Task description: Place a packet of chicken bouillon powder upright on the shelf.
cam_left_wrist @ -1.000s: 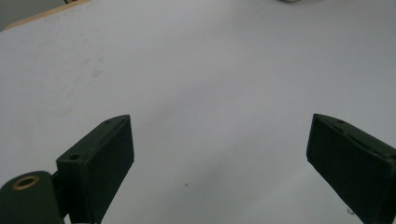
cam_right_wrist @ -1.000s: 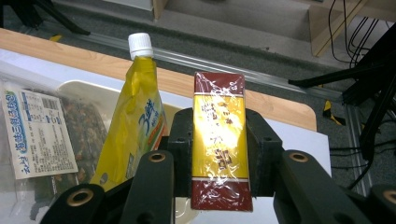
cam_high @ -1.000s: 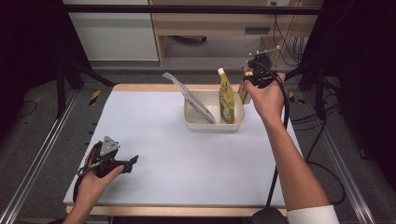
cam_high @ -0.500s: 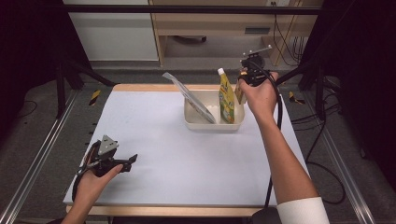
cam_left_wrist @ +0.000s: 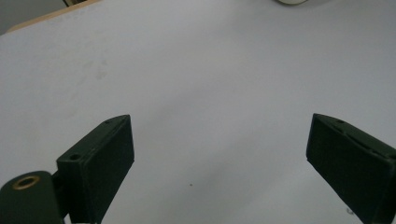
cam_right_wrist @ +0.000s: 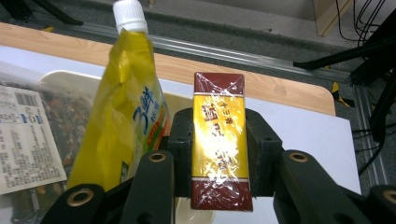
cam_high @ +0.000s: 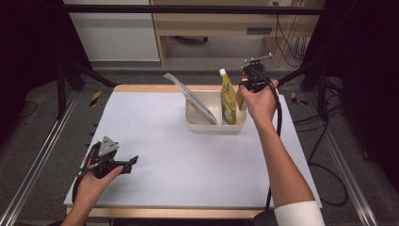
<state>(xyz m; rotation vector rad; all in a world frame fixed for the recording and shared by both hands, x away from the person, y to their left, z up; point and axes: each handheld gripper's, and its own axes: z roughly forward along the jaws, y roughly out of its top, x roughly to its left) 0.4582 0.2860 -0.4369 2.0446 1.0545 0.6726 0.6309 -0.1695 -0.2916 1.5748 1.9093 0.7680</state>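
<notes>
My right gripper (cam_right_wrist: 220, 154) is shut on a gold and dark red box (cam_right_wrist: 218, 93) wrapped in clear film, with its jaws pressing on both long sides. In the high view that right gripper (cam_high: 245, 90) holds the box (cam_high: 239, 101) upright over the right end of a white bin (cam_high: 214, 126). A yellow pouch (cam_high: 228, 99) with a white cap stands in the bin just left of the box. A clear packet (cam_high: 188, 96) leans out of the bin's left side. My left gripper (cam_high: 131, 162) rests open near the table's front left corner, with nothing between its jaws (cam_left_wrist: 219, 135).
The white table top (cam_high: 164, 141) has a wooden strip along its far edge. In the right gripper view, the packet's printed label (cam_right_wrist: 25, 135) lies left of the pouch (cam_right_wrist: 121, 116). Black frame posts and cables stand beyond the right side of the table.
My right hand has carried the box a little down and to the left, closer to the pouch and the bin. The left gripper has stayed put.
</notes>
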